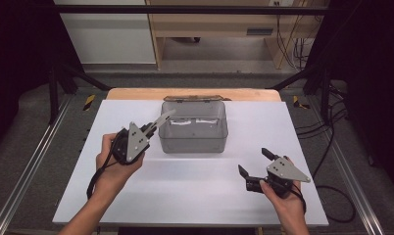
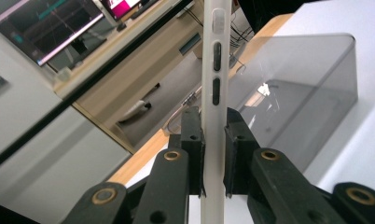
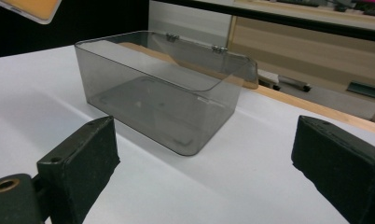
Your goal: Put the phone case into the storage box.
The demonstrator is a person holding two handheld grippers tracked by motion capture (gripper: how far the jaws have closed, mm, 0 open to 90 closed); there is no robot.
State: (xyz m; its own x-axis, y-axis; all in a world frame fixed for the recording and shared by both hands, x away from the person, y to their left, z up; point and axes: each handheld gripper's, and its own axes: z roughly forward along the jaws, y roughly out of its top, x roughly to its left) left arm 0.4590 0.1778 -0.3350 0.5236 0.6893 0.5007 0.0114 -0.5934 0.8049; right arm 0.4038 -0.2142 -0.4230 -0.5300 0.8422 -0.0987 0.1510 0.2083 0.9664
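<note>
One clear grey box (image 1: 193, 128) with one hinged lid (image 1: 193, 98) open at its far side, sitting on one white desk (image 1: 195, 191). One white phone (image 1: 163, 119) just left of the box. Two grippers: left gripper (image 1: 147, 129) left of the box, right gripper (image 1: 255, 163) to its near right.

- From my seat the high view is lit evenly from above: the white table (image 1: 195, 196) is bright, while the room's sides fall nearly black.
- I see soft shadows under the box (image 1: 194, 127) and both hands.
- The left gripper view is soft, with glare on the box wall (image 2: 288, 93).
- The right gripper view blurs the near jaws; the box (image 3: 162, 88) stays fairly sharp.
</note>
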